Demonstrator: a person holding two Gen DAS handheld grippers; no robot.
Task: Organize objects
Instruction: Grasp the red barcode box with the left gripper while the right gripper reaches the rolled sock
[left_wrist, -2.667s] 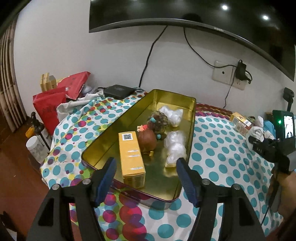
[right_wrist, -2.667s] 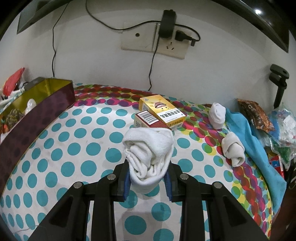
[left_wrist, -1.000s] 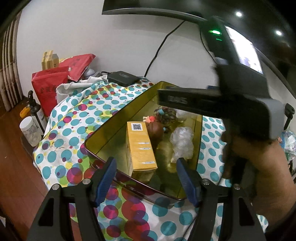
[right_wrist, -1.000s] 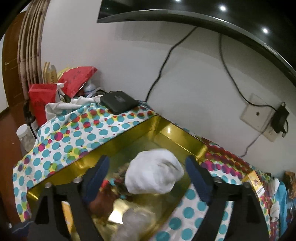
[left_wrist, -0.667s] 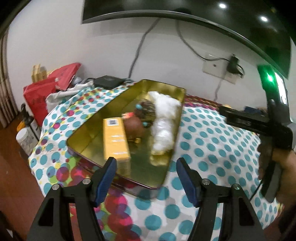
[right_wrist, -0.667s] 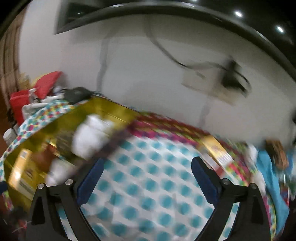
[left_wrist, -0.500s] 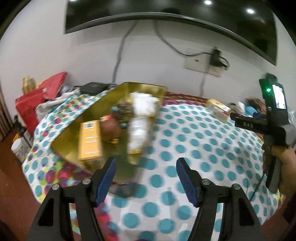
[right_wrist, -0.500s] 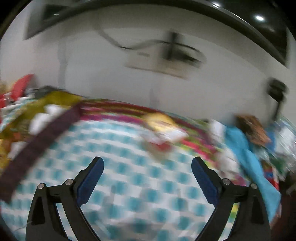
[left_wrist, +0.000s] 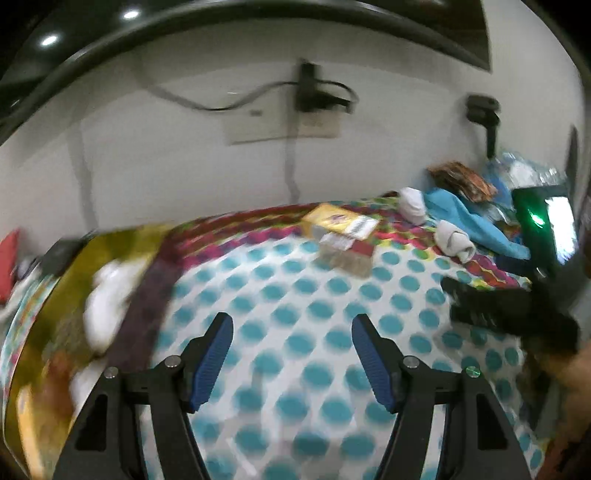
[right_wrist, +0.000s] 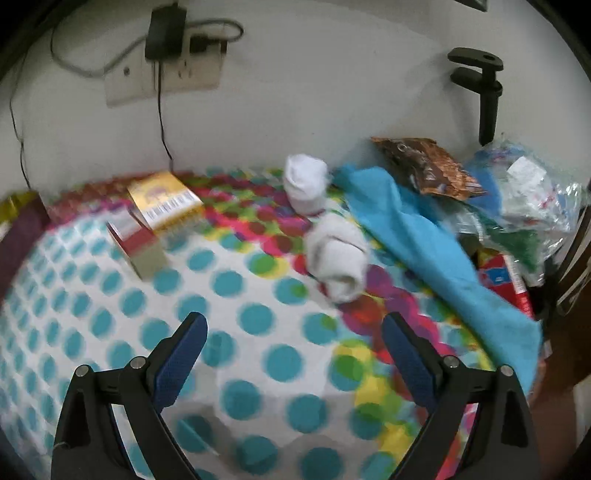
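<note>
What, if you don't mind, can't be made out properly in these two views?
- Tin contents, left wrist view: smeared by blur and cut by the left edge.
- Tin, right wrist view: only a corner shows at the left edge.
- Print on the boxes, both views: blurred, unreadable.
- Items in the plastic bags, right wrist view: crumpled together at the rim.

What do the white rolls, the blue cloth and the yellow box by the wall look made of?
White rolls: soft knit fabric, probably socks; matte, folded bulges. Blue cloth: soft textile, matte, draped in creases; weave lost in blur. Yellow box: printed cardboard, slight sheen, crisp edges, barcode panel.
</note>
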